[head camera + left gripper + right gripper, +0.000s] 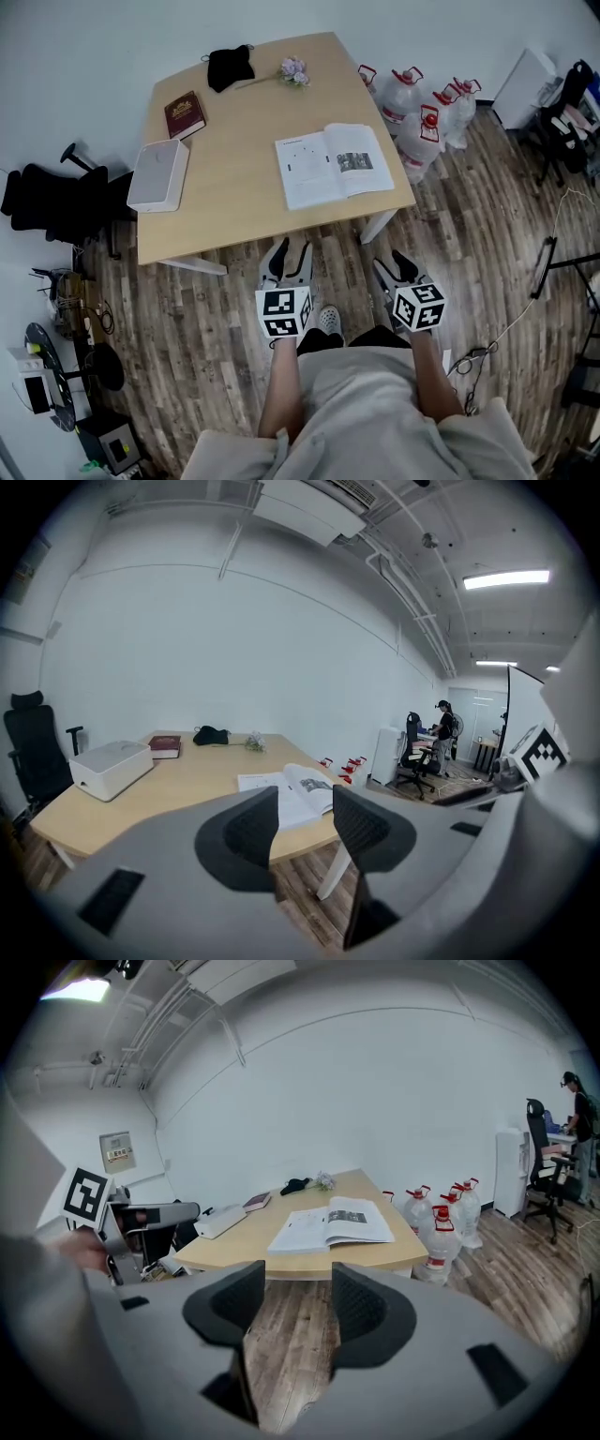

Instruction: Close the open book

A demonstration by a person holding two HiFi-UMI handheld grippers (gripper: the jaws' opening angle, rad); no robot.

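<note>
An open book (333, 165) with white printed pages lies flat near the front right edge of the wooden table (234, 211). It also shows in the left gripper view as the open book (286, 790) and in the right gripper view as the open book (330, 1224). My left gripper (288, 259) hangs open over the floor just short of the table's front edge, nothing between its jaws. My right gripper (395, 271) is open too, empty, right of the left one and below the book. Both grippers stay apart from the book.
On the table stand a white box (158, 174), a dark red closed book (185, 114), a black cloth (231, 66) and a small flower bunch (293, 70). Several water jugs (419, 110) crowd the floor right of the table. A black office chair (52, 202) stands at the left.
</note>
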